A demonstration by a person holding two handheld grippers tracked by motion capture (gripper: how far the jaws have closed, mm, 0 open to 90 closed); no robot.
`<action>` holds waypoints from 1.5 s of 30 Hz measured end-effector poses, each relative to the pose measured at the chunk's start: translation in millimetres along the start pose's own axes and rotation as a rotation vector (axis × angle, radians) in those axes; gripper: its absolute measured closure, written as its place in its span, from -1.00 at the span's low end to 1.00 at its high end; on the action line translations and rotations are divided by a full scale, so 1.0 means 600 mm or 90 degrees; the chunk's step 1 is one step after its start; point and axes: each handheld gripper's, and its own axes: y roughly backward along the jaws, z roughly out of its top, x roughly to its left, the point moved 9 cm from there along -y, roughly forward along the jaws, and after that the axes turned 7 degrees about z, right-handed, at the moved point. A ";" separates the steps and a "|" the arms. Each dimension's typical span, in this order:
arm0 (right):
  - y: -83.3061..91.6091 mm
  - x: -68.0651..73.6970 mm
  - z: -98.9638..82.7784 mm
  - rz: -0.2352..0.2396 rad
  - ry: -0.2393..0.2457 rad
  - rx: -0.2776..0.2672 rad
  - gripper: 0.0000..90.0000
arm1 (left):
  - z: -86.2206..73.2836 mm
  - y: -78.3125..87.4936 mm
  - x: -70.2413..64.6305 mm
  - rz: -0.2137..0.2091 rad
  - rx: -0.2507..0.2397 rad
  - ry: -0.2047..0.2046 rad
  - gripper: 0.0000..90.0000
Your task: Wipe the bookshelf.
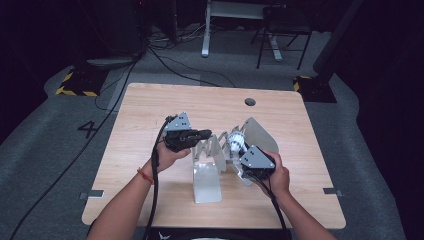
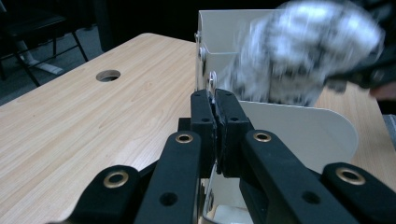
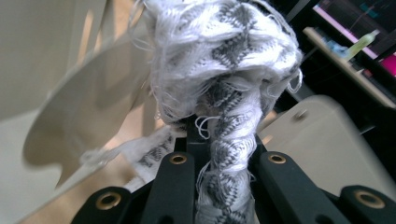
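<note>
Right gripper (image 3: 212,140) clamped on grey-white knitted cloth (image 3: 224,60), bunched just beyond the fingertips with a twisted tail running back between the jaws. Left gripper (image 2: 215,105) pinched shut on edge of white metal bracket (image 2: 299,126), mid-table, cloth just right of it.

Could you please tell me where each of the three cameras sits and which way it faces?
High view: above the person's side, facing forward and down on the table; forearms and both grippers show.
Left gripper view: along shut jaws clamping the rack.
Right gripper view: along jaws shut on the cloth.
Shared: both gripper views show rack and cloth.
</note>
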 end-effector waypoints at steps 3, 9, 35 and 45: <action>0.007 -0.016 0.024 -0.017 -0.002 -0.019 0.80 | 0.000 0.000 0.000 0.000 0.000 -0.001 0.94; -0.002 -0.015 0.023 -0.017 -0.005 -0.010 0.80 | 0.000 0.000 0.000 0.000 -0.001 0.000 0.95; -0.046 0.039 -0.062 0.028 -0.009 0.054 0.80 | 0.001 -0.002 -0.002 0.001 -0.004 0.002 0.95; -0.008 0.003 -0.004 -0.020 -0.014 -0.003 0.80 | 0.001 -0.001 -0.001 0.012 -0.002 -0.006 0.95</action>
